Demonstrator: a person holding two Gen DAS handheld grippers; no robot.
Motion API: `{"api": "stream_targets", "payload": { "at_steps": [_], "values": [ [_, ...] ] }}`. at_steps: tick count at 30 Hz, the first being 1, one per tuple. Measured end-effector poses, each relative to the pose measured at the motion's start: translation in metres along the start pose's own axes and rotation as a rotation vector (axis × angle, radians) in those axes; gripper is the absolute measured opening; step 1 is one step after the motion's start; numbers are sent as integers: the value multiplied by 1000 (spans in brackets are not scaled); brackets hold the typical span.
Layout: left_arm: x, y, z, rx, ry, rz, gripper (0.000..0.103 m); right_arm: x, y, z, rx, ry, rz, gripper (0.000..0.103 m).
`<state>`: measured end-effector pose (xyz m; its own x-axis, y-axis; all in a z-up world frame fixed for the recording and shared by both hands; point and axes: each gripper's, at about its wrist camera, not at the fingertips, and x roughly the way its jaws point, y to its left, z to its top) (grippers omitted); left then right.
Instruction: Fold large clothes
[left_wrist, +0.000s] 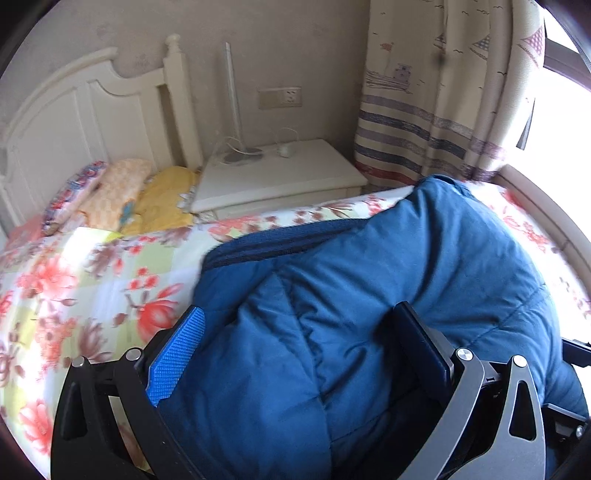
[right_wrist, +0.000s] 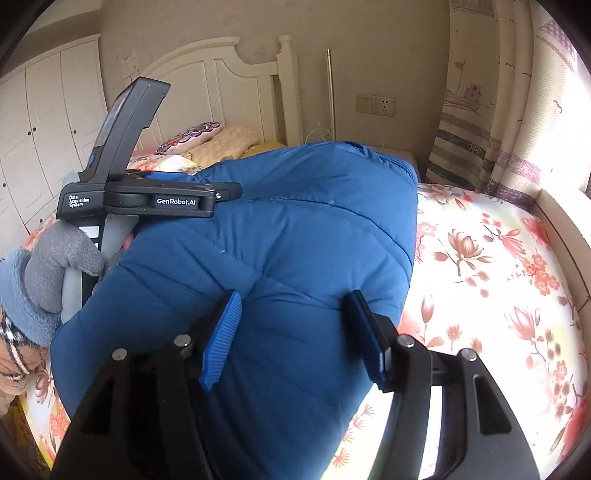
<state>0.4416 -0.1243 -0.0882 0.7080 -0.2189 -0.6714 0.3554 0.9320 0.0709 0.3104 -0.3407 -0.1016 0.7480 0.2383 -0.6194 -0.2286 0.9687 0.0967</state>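
Two grippers are at work, and we take the scene from largest to smallest. Our bed (left_wrist: 92, 266) carries a floral sheet, with the white headboard (right_wrist: 207, 85) behind it. On the sheet lies the blue quilted jacket (right_wrist: 295, 236), bunched into a mound near the bed's window side. Beside the bed stands a white nightstand (left_wrist: 280, 173), and pillows (left_wrist: 110, 192) rest by the headboard. We see our left gripper (left_wrist: 295, 339) with jaws spread wide, jacket fabric bulging between them. Our right gripper (right_wrist: 295, 332) also stands spread, padded fabric filling the gap. A gloved left hand (right_wrist: 55, 273) holds the left gripper's handle.
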Motion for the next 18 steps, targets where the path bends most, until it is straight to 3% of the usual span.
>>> {"api": "stream_targets", "payload": {
  "at_steps": [4, 5, 7, 9, 11, 14, 16, 18],
  "values": [
    [-6, 2, 0, -5, 24, 72, 99, -2, 1, 5, 11, 31, -22, 59],
    [-14, 4, 1, 0, 26, 128, 99, -5, 2, 8, 9, 50, -33, 60],
    [-52, 7, -1, -15, -68, 205, 98, -16, -1, 20, 16, 84, -73, 72],
    [-89, 6, -9, -33, -146, 181, 98, -36, -7, 33, 20, 1, -89, 72],
    [-124, -2, -24, -35, -189, 110, 99, -44, -19, 51, 69, -74, -120, 72],
    [-137, -25, -53, 28, -153, 79, 99, -22, -19, 80, 66, -83, -111, 63],
    [-119, -39, -76, 75, -73, 89, 99, 5, -10, 91, 30, -39, -118, 60],
    [-116, -32, -92, 3, -106, 53, 99, 57, 1, 89, -43, 144, -128, 60]
  ]
}}
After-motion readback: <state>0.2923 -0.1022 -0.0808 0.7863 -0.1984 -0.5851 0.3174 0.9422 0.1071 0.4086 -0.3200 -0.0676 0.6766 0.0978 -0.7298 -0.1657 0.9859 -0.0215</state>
